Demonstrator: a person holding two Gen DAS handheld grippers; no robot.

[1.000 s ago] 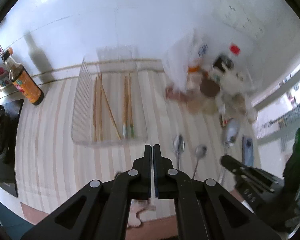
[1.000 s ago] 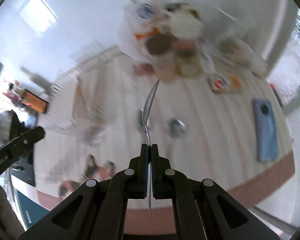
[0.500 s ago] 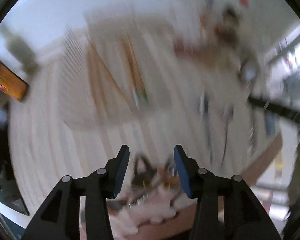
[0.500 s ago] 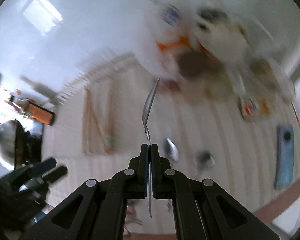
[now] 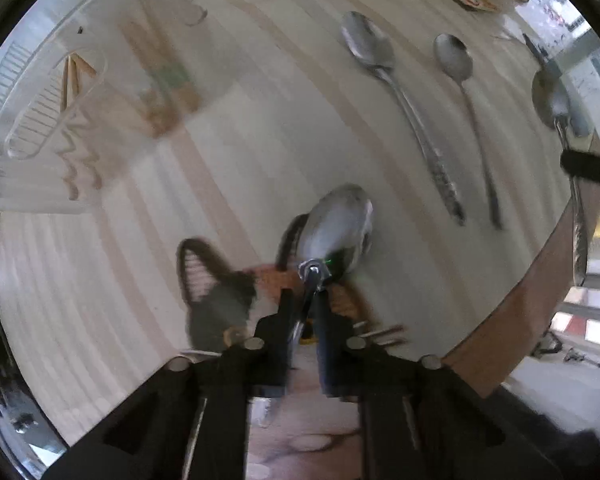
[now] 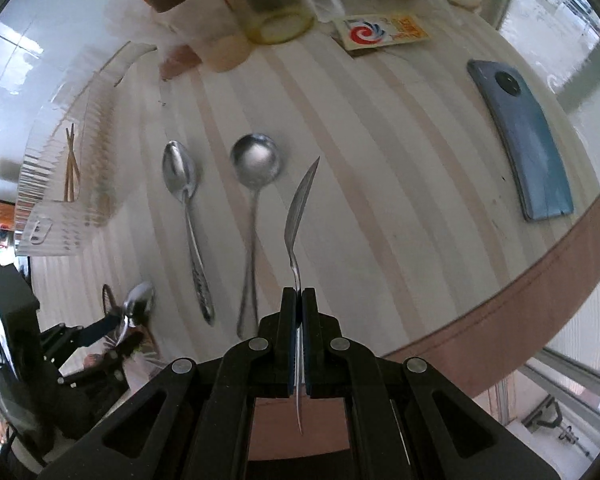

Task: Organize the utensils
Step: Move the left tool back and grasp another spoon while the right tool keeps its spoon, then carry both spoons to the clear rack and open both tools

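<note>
Pinching a shiny steel spoon (image 6: 300,204) edge-on, right gripper (image 6: 299,300) hangs above striped tabletop (image 6: 400,160); left gripper (image 5: 306,308) narrow, w/ another steel spoon (image 5: 336,232) between fingers, grip unclear.

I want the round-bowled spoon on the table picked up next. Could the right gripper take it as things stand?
Probably not yet: the right gripper is shut on a spoon. The round-bowled spoon itself lies uncovered beside it.
</note>
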